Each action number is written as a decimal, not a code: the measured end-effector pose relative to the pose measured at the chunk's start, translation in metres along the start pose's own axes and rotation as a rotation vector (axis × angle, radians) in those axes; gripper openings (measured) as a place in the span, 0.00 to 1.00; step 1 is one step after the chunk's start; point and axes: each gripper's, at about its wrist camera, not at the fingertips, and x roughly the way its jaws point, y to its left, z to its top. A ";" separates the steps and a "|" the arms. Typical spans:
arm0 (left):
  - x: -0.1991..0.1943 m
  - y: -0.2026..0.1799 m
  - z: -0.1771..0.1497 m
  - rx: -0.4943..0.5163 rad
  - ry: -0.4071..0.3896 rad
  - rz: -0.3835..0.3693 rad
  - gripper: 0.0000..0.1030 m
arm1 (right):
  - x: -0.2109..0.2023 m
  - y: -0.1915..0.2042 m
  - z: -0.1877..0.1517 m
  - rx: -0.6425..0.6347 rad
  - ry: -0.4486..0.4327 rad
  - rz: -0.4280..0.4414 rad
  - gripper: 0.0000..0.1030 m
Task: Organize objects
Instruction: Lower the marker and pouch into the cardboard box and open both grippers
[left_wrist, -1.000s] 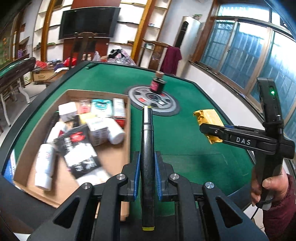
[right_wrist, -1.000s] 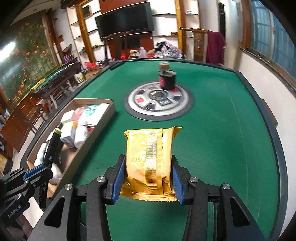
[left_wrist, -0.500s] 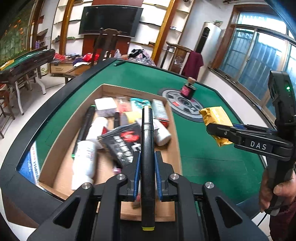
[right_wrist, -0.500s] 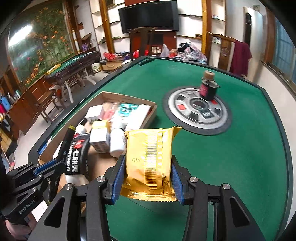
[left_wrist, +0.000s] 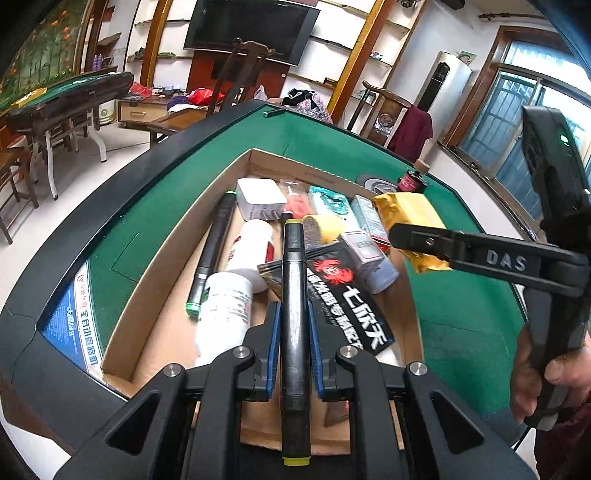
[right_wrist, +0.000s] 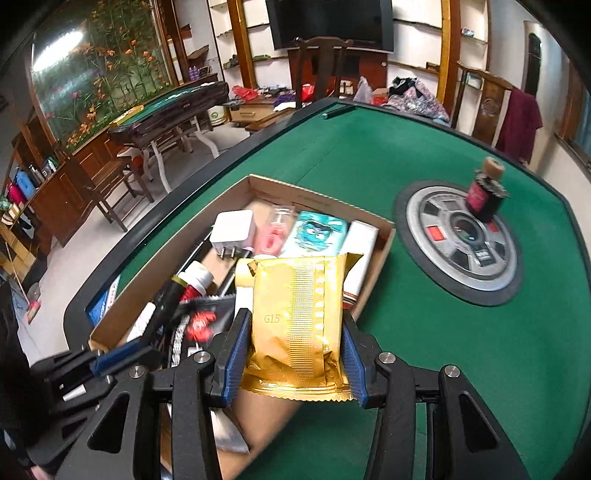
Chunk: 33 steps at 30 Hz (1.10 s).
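The black marker pen (left_wrist: 293, 295) is gripped lengthwise in the left tool (left_wrist: 294, 354) and the gold foil packet (right_wrist: 299, 317) in the right tool (right_wrist: 295, 354), both held directly above the open brown cardboard box (left_wrist: 155, 273) on the green bench (right_wrist: 424, 350).

A: What's in the bkgd, quick?
B: Big oval table w/ green felt top and black rim (right_wrist: 369, 155). Round grey metal dial (right_wrist: 491, 266) set in its centre.
A: Walls?
B: Flat black TV (right_wrist: 328, 22) on the far wall, white shelves w/ wooden posts (left_wrist: 343, 44) either side. Painted mural of orange flowers (right_wrist: 99, 62) at left.
A: Furniture?
B: 2nd green-topped table w/ dark wood sides (right_wrist: 166, 99) below the mural. Dark carved wooden chair (right_wrist: 487, 107) at the far rim, maroon garment (right_wrist: 521, 118) hung on it. Heap of patterned cloth (right_wrist: 417, 96) beside it.
A: Anything else?
B: Tall white floor a/c unit (left_wrist: 447, 85), wood-framed window (left_wrist: 517, 110) just right of it. Blue printed sign (left_wrist: 79, 314) in the felt near the table's rim; text too small to read.
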 end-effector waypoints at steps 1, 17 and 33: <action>0.002 0.002 0.001 0.000 0.002 0.003 0.14 | 0.005 0.002 0.003 0.005 0.006 0.005 0.49; 0.025 0.021 0.007 -0.044 0.048 -0.018 0.14 | 0.096 0.017 0.073 0.030 0.118 0.027 0.49; 0.027 0.022 0.010 -0.046 0.040 -0.005 0.14 | 0.129 0.026 0.094 0.009 0.134 0.001 0.50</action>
